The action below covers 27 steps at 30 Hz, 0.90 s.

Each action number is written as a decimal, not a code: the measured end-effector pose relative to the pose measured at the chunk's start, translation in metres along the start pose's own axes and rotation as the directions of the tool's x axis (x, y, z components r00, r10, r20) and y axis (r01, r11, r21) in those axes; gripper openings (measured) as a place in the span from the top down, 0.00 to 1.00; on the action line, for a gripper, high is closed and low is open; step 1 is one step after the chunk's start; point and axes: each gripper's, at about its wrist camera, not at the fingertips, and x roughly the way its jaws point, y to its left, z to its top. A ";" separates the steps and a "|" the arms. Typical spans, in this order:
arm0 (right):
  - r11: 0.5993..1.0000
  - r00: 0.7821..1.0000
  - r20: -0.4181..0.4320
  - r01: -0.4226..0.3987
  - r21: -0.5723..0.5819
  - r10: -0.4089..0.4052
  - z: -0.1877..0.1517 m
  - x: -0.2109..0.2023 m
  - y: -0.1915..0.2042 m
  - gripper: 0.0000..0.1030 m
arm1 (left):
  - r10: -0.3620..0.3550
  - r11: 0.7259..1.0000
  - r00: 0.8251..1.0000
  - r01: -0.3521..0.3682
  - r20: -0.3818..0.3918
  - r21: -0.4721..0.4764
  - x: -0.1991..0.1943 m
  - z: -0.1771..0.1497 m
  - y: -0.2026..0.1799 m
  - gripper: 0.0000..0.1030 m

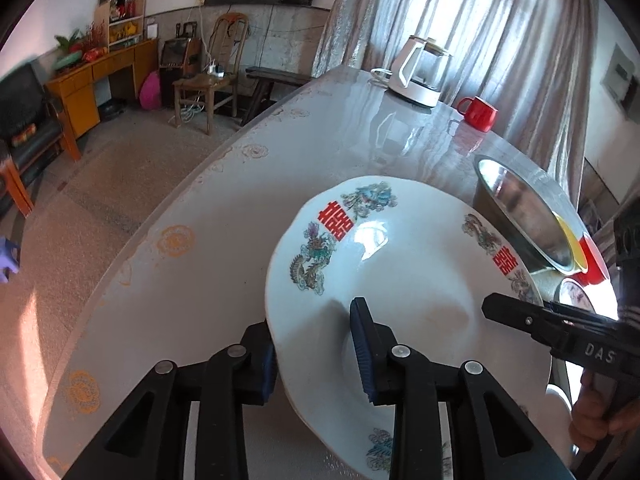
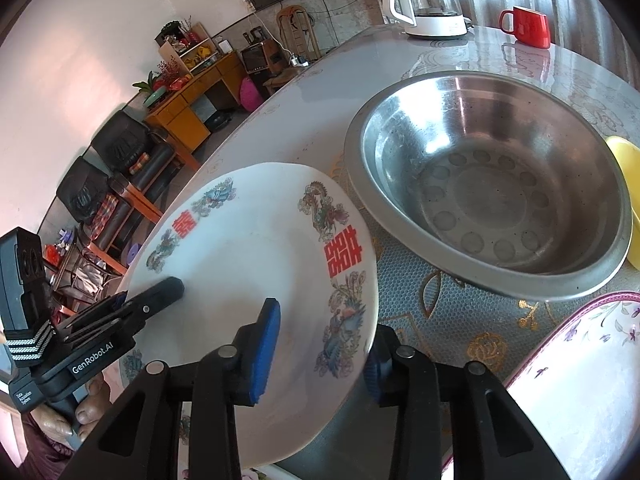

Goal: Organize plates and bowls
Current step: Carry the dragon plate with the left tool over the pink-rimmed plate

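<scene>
**A:** Ok, going left to right, with the white plate [image 1: 404, 280] as the anchor. You've got your left gripper [image 1: 316, 364] clamped on the plate's left rim, one blue ribbed pad [image 1: 362, 354] on top of the glossy face and the other under the edge. The plate is round with a wavy rim, glazed ceramic by the look of it, red double-happiness characters plus dragon and phoenix prints around the border. It sits tilted, lifted off the shiny table [image 1: 224, 208].

**B:** And the right side?

**A:** Your right gripper [image 2: 320, 352] is pinching the plate's right rim the same way, blue pad [image 2: 266, 354] on top and its partner tucked below. So both sets of jaws are closed on that one plate.

**B:** What's past it?

**A:** Just right of the plate is a big stainless steel bowl [image 2: 492, 184], wide flat rim, dimpled circles pressed into the bottom, resting on a gold-patterned mat [image 2: 436, 312]. Right of the bowl, a yellow dish [image 2: 628, 196] peeks in. Nearer you on the plate's right is a floral plate [image 2: 580, 364] with a purple-edged rim. Far behind the plate: a white-based glass kettle [image 2: 428, 0] and a red mug [image 2: 528, 26].
</scene>
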 end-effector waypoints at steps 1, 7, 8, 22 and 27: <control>1.000 1.000 0.002 0.002 -0.004 -0.002 -0.001 -0.001 0.000 0.65 | -0.002 1.000 1.000 0.002 0.010 0.006 -0.003 -0.001 -0.001 0.69; 0.998 0.998 0.005 -0.055 0.004 0.055 -0.006 -0.007 -0.002 0.65 | -0.023 1.000 0.998 0.021 0.054 0.023 -0.019 -0.004 0.000 0.69; 0.998 0.998 0.006 -0.062 0.002 0.062 -0.007 -0.007 -0.003 0.65 | -0.025 0.999 0.998 0.024 0.055 0.025 -0.020 -0.005 0.000 0.69; 0.995 0.995 0.024 -0.099 -0.028 0.100 -0.012 -0.006 0.004 0.68 | -0.093 0.995 0.990 0.088 0.104 0.047 -0.038 -0.022 -0.008 0.68; 0.994 0.994 0.066 -0.088 -0.070 0.092 -0.014 -0.016 0.008 0.69 | -0.093 0.994 0.985 0.084 0.145 0.068 -0.048 -0.025 -0.013 0.68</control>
